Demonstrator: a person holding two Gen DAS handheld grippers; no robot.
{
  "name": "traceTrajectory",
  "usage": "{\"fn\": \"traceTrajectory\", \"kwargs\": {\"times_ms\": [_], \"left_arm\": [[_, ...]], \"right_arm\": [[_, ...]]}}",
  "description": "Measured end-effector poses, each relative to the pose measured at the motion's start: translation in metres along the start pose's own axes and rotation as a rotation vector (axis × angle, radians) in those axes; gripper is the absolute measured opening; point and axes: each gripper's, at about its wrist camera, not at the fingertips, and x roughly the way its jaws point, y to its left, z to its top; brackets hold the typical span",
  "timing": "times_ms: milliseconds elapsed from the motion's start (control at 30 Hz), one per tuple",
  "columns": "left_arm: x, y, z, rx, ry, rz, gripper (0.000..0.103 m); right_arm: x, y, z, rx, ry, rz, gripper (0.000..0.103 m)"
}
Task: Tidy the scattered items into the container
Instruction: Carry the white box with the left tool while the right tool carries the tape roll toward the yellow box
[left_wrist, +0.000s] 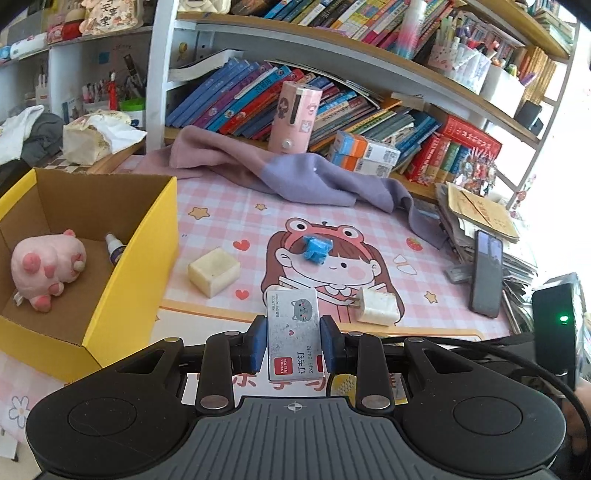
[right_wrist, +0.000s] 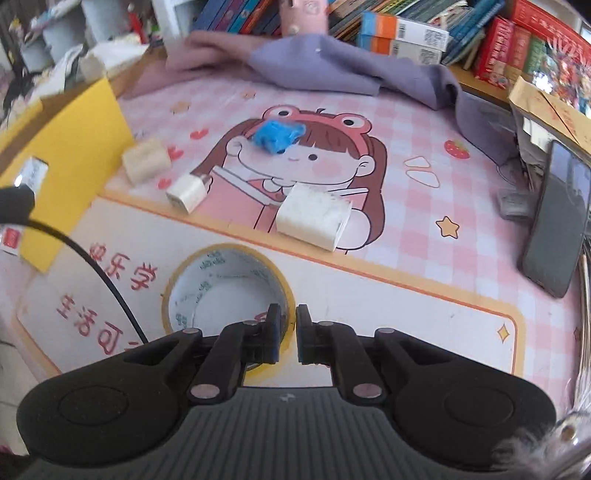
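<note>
My left gripper (left_wrist: 293, 341) is shut on a grey staple box (left_wrist: 293, 328) with a cat picture, held above the mat's near edge. To its left stands the yellow cardboard box (left_wrist: 129, 266), holding a pink plush toy (left_wrist: 46, 269) and a small bottle (left_wrist: 114, 247). A cream block (left_wrist: 214, 271), a crumpled blue item (left_wrist: 316, 249) and a white charger (left_wrist: 376, 306) lie on the pink mat. My right gripper (right_wrist: 288, 326) is shut, holding nothing, just over the near-right rim of a yellow tape roll (right_wrist: 192, 291) lying flat. Beyond it sit a large charger (right_wrist: 314, 218) and a small charger (right_wrist: 188, 194).
A purple cloth (left_wrist: 295, 173) is bunched along the back of the mat, below shelves of books. A dark phone (right_wrist: 557, 221) leans against a paper stack (left_wrist: 476, 218) on the right. A black cable (right_wrist: 110, 291) crosses left of the tape roll.
</note>
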Motion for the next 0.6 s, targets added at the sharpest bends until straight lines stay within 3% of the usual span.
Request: {"fn": "traceTrajectory", "kwargs": {"times_ms": [200,600], "left_arm": [[0.004,-0.004,-0.004,0.022,0.034,-0.019,0.029],[-0.008,0.011,-0.016,-0.010,0.022,-0.017,0.029]], "right_arm": [[0.020,0.002,-0.001,-0.004,0.036,-0.004,0.012],[-0.010,0.001,-0.004,0.052,-0.061,0.005,0.008]]}}
